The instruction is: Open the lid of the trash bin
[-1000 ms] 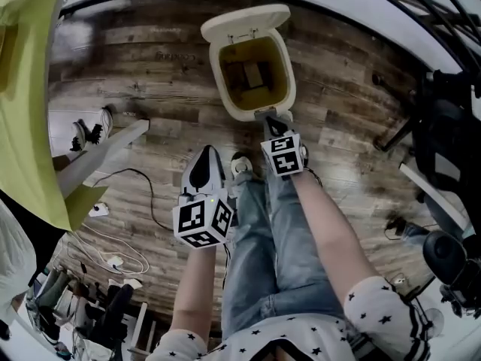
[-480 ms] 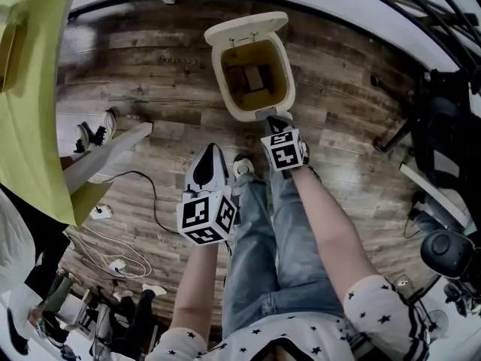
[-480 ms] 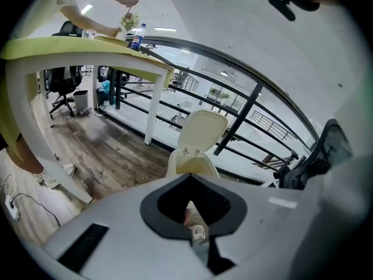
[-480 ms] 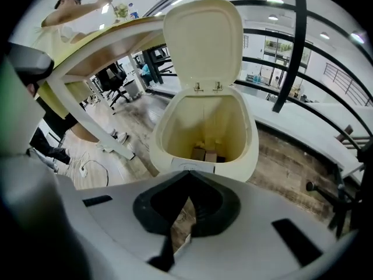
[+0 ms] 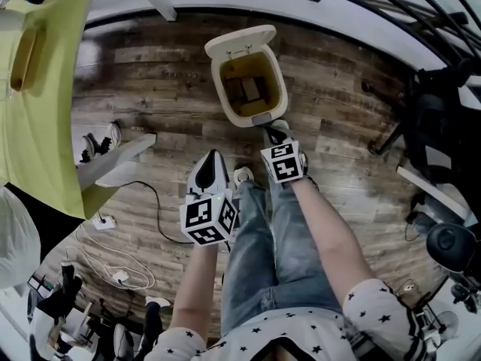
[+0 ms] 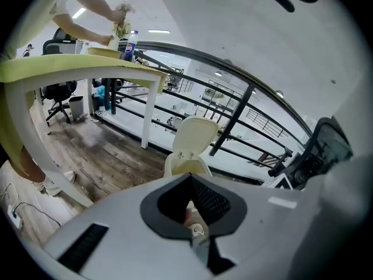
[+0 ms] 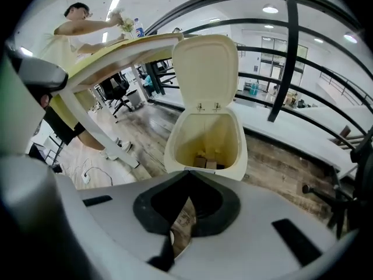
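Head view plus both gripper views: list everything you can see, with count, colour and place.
trash bin: one, cream, on the wood floor
lid: one, cream, standing open at the bin's back
small boxes: about two, brown, at the bin's bottom
table: one, yellow-green top, white legs, left of the bin
bottle: one, blue label, on the table
cables: several, white and black, floor at left
railing: one, black, behind the bin
second person: one, at the table
left claw: one, grey, shut, empty
right claw: one, grey, shut, empty, near the bin's front

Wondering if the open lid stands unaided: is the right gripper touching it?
Apart. In the head view the trash bin's whole open mouth lies between right gripper and lid.
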`<state>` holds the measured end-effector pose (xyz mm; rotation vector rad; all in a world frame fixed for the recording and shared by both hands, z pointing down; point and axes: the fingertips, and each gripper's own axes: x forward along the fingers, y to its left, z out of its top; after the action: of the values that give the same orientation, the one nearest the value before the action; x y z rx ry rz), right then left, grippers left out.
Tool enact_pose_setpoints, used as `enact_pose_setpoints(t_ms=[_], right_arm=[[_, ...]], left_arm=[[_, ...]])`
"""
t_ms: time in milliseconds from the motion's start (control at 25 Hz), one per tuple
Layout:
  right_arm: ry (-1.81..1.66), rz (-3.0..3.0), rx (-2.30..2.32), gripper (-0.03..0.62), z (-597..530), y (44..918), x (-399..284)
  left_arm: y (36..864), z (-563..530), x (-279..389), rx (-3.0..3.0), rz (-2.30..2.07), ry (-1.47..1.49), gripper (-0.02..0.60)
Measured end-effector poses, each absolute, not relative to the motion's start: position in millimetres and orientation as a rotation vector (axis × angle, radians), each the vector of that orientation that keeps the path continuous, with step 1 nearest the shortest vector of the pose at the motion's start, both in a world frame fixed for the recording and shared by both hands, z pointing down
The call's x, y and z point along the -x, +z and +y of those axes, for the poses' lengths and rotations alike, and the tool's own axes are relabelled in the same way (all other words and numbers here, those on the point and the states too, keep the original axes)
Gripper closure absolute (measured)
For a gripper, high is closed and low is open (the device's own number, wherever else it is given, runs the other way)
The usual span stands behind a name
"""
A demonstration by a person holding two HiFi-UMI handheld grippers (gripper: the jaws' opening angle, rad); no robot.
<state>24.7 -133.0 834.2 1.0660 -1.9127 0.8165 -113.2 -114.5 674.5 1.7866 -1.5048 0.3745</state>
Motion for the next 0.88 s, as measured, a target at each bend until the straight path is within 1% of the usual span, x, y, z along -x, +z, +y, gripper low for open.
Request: enact_pose_setpoints(t_ms=[880], right_arm=[[0.816,-2.034,-1.236,0.600,-88.5,665.7,-21.6]], left_arm=[[571.9,-64.5,109.2,-1.912,-1.432,0.429,0.575]])
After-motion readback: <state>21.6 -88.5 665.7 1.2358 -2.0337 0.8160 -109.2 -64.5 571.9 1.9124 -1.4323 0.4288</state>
